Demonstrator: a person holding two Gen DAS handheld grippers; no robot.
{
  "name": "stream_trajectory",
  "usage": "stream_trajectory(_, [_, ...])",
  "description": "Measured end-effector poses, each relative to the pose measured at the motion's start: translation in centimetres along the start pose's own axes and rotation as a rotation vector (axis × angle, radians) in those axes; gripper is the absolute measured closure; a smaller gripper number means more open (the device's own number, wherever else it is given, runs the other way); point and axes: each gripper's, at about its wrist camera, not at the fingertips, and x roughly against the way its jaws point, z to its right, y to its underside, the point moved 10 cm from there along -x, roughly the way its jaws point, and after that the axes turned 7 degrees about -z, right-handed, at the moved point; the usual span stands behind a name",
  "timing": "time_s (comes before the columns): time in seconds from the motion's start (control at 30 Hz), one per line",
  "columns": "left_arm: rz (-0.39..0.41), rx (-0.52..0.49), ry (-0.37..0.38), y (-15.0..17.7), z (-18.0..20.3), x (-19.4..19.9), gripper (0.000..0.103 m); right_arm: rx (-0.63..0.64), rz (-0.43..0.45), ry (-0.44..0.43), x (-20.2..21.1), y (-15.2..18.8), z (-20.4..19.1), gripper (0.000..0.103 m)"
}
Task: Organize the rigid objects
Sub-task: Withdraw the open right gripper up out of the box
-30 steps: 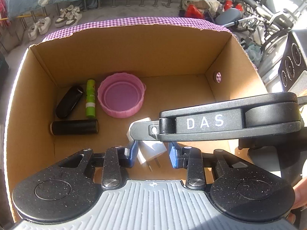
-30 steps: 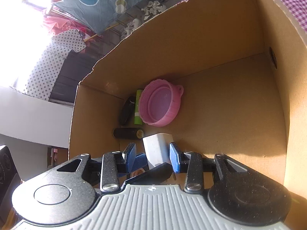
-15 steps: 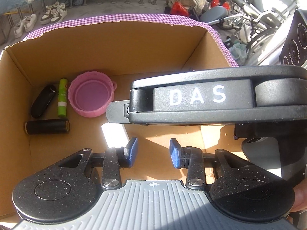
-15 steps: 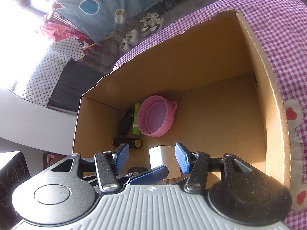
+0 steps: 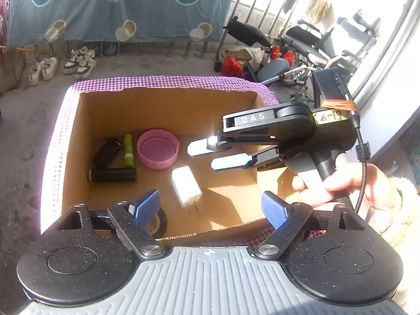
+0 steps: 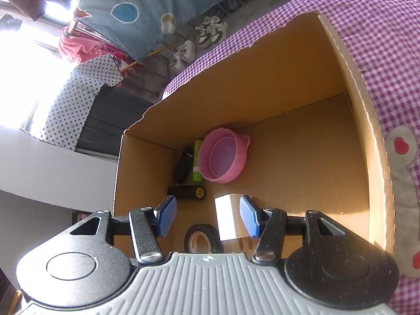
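A white charger plug [image 5: 185, 186] lies free on the floor of the open cardboard box [image 5: 168, 105]. Beside it are a pink lid [image 5: 158, 149], a green tube [image 5: 128, 149], a black case [image 5: 106, 152], a black cylinder [image 5: 113, 175] and a black tape roll [image 6: 200, 239]. My left gripper [image 5: 210, 207] hangs above the box's near edge, its jaws opening wide with nothing between them. My right gripper [image 6: 207, 216] is open over the box; the charger [image 6: 228, 218] shows just behind its right finger, untouched. In the left wrist view the right gripper [image 5: 200, 157] hovers above the charger, held by a hand [image 5: 338, 183].
The box stands on a purple checked cloth [image 6: 367, 26]. Its right half has bare floor [image 6: 302, 170]. Beyond it are a concrete floor, shoes [image 5: 78, 63], a blue hanging cloth [image 5: 118, 5] and wheelchairs [image 5: 302, 52] at the far right.
The right gripper opened and let go of the white charger, which now lies on the box floor. The left gripper drew back and up out of the box, and its jaws spread wide.
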Motion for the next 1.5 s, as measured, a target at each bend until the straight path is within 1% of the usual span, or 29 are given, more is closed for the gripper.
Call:
stream_trajectory(0.07, [0.056, 0.011, 0.022, 1.3, -0.4, 2.0, 0.008, 0.002, -0.004, 0.011, -0.2, 0.1, -0.2, 0.046])
stream_trajectory(0.13, [0.102, 0.011, 0.023, 2.6, -0.8, 3.3, 0.007, 0.008, -0.01, 0.024, -0.5, 0.2, -0.5, 0.046])
stream_trajectory(0.17, [0.133, 0.004, 0.011, 3.3, -0.9, 4.1, 0.005, 0.017, -0.015, 0.03, -0.7, 0.3, -0.7, 0.045])
stream_trajectory(0.23, [0.169, 0.007, -0.026, 4.5, -1.4, 4.7, 0.004, 0.044, -0.024, 0.058, -1.1, 0.6, -1.1, 0.045])
stream_trajectory(0.3, [0.192, 0.004, -0.059, 5.5, -1.9, 5.0, 0.004, 0.082, -0.036, 0.123, -1.8, 0.9, -1.3, 0.045])
stream_trajectory(0.37, [0.2, 0.004, -0.077, 6.2, -2.5, 5.2, 0.004, 0.118, -0.05, 0.194, -2.6, 1.0, -1.4, 0.045])
stream_trajectory(0.43, [0.209, 0.01, -0.077, 6.7, -2.9, 5.4, 0.004, 0.18, -0.077, 0.287, -3.7, 1.1, -1.3, 0.045])
stream_trajectory(0.5, [0.224, 0.013, -0.073, 6.8, -3.3, 5.7, 0.004, 0.224, -0.108, 0.359, -4.7, 1.1, -1.4, 0.045])
stream_trajectory(0.57, [0.235, 0.016, -0.066, 6.8, -3.8, 6.0, 0.004, 0.244, -0.144, 0.402, -5.6, 1.2, -1.3, 0.046])
stream_trajectory(0.63, [0.25, 0.028, -0.057, 6.7, -4.1, 6.3, 0.004, 0.262, -0.175, 0.422, -6.2, 1.3, -1.2, 0.062])
stream_trajectory(0.67, [0.257, 0.034, -0.055, 6.7, -4.5, 6.4, 0.004, 0.273, -0.187, 0.423, -6.4, 1.4, -1.2, 0.062])
stream_trajectory(0.7, [0.259, 0.041, -0.056, 6.7, -4.9, 6.4, 0.004, 0.285, -0.191, 0.422, -6.5, 1.4, -1.3, 0.068])
stream_trajectory(0.73, [0.261, 0.046, -0.057, 6.7, -5.1, 6.5, 0.004, 0.302, -0.194, 0.427, -6.5, 1.5, -1.4, 0.069])
stream_trajectory(0.8, [0.264, 0.061, -0.054, 6.9, -5.5, 6.4, 0.004, 0.336, -0.201, 0.418, -6.5, 1.7, -1.9, 0.071])
stream_trajectory(0.87, [0.261, 0.075, -0.051, 7.1, -5.9, 6.3, 0.004, 0.344, -0.215, 0.388, -6.6, 2.0, -2.4, 0.072])
stream_trajectory(0.93, [0.259, 0.086, -0.047, 7.4, -6.0, 6.2, 0.004, 0.342, -0.243, 0.332, -6.8, 2.4, -2.9, 0.073])
stream_trajectory(1.03, [0.259, 0.094, -0.043, 7.5, -6.0, 6.2, 0.004, 0.313, -0.266, 0.284, -7.1, 2.3, -2.9, 0.073])
stream_trajectory(1.1, [0.256, 0.102, -0.036, 7.9, -6.1, 6.1, 0.004, 0.268, -0.276, 0.265, -7.0, 1.9, -2.3, 0.073])
stream_trajectory(1.17, [0.252, 0.108, -0.032, 7.9, -6.1, 6.0, 0.004, 0.257, -0.266, 0.282, -6.8, 1.4, -1.8, 0.071])
stream_trajectory(1.27, [0.252, 0.109, -0.031, 8.1, -6.1, 6.1, 0.004, 0.231, -0.265, 0.285, -6.5, 1.0, -1.2, 0.069])
stream_trajectory(1.4, [0.251, 0.106, -0.032, 8.2, -6.2, 6.1, 0.004, 0.227, -0.244, 0.323, -5.9, 0.4, -0.5, 0.068])
stream_trajectory(1.47, [0.25, 0.104, -0.034, 8.3, -6.0, 6.1, 0.004, 0.216, -0.236, 0.313, -5.5, 0.3, -0.3, 0.066])
stream_trajectory(1.5, [0.248, 0.101, -0.035, 8.3, -5.9, 6.1, 0.004, 0.217, -0.229, 0.309, -5.3, 0.2, -0.4, 0.064])
